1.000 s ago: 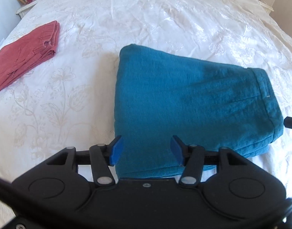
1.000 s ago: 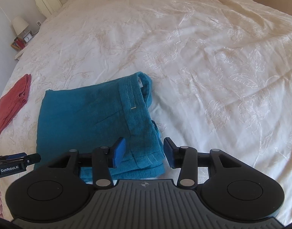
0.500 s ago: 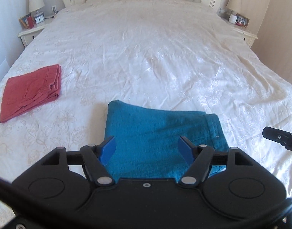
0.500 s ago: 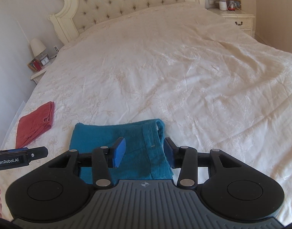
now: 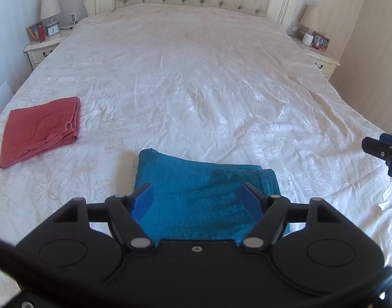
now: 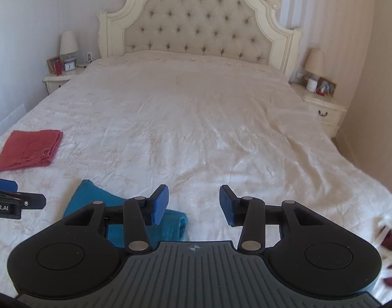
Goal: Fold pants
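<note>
Two grippers hovering above bed (image 5: 196, 82), both empty. Left gripper (image 5: 198, 200) standing wide, nothing between pads; right gripper (image 6: 193, 205) half open, gripping nothing. Teal pants (image 5: 203, 195) lying folded at lower centre of left view, flat on bed. Red pants (image 5: 40, 128) sitting folded at left. Risk: gripper snagging top layer, undoing fold. Long axis running left-right across frame; hemmed edge pointing right.

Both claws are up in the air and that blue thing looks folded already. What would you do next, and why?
Probably carry the teal pants over beside the folded red garment. They lie folded flat on the bed, and the left gripper and right gripper both hang open above them with nothing between the pads, so the folding itself looks finished.
</note>
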`<state>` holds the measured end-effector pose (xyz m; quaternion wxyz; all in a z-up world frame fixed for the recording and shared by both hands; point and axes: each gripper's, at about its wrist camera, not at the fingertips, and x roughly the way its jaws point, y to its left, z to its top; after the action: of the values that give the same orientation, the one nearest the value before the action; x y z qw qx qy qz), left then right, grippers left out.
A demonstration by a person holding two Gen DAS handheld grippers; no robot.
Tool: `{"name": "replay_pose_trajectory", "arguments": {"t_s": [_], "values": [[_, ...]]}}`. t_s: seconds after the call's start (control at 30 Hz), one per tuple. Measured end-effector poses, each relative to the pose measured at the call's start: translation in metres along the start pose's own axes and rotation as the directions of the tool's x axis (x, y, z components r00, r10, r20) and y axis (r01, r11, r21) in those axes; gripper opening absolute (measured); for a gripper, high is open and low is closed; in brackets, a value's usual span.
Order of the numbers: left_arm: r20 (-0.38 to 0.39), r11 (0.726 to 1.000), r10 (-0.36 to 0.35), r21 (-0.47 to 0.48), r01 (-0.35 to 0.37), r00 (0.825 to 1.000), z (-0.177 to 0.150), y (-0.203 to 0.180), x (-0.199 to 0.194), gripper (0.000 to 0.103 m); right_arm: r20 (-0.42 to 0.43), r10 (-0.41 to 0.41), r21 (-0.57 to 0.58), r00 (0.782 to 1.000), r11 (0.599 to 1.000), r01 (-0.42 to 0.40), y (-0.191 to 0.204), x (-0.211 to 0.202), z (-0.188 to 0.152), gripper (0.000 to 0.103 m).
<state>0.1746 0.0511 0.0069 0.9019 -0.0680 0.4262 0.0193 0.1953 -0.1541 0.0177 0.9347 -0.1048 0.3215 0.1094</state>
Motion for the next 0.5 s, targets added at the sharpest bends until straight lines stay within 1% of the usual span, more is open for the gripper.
{"name": "replay_pose_trajectory", "arguments": {"t_s": [0.03,0.1,0.13,0.23,0.27,0.33,0.4,0.47,0.5], "values": [[0.015,1.0,-0.006,0.0,0.006,1.0,0.004,-0.001,-0.004,0.077,0.027,-0.012,-0.027,1.0,1.0,0.013,-0.002,-0.005,0.008,0.043],[0.043,1.0,-0.013,0.003,0.013,0.999,0.012,-0.003,-0.01,0.079,0.071,-0.02,-0.023,0.997,0.999,0.022,-0.007,-0.014,0.022,0.043],[0.056,1.0,-0.011,0.007,0.011,0.998,0.015,-0.004,-0.013,0.082,0.077,-0.015,-0.003,0.997,1.0,0.015,-0.011,-0.017,0.027,0.043],[0.076,1.0,-0.004,0.021,0.002,0.997,0.02,-0.004,-0.015,0.083,0.074,0.026,0.115,0.997,0.993,-0.035,-0.022,-0.019,0.028,0.043],[0.073,1.0,0.001,0.027,-0.003,0.997,0.019,-0.004,-0.014,0.083,0.064,0.052,0.155,0.997,0.986,-0.062,-0.023,-0.018,0.023,0.043],[0.057,0.999,0.01,0.034,-0.012,0.998,0.014,-0.003,-0.01,0.085,0.034,0.095,0.196,0.995,0.975,-0.1,-0.02,-0.014,0.008,0.043],[0.026,0.999,0.028,0.034,-0.029,0.999,0.004,-0.001,-0.001,0.085,-0.009,0.113,0.206,0.994,0.973,-0.109,-0.009,-0.01,-0.009,0.043],[-0.014,0.998,0.046,0.038,-0.045,0.999,-0.009,0.002,0.008,0.085,-0.063,0.144,0.22,0.988,0.967,-0.127,0.002,-0.003,-0.028,0.043],[-0.035,0.998,0.057,0.042,-0.055,0.998,-0.016,0.003,0.013,0.085,-0.1,0.171,0.241,0.98,0.96,-0.143,0.008,0.0,-0.039,0.043]]}}
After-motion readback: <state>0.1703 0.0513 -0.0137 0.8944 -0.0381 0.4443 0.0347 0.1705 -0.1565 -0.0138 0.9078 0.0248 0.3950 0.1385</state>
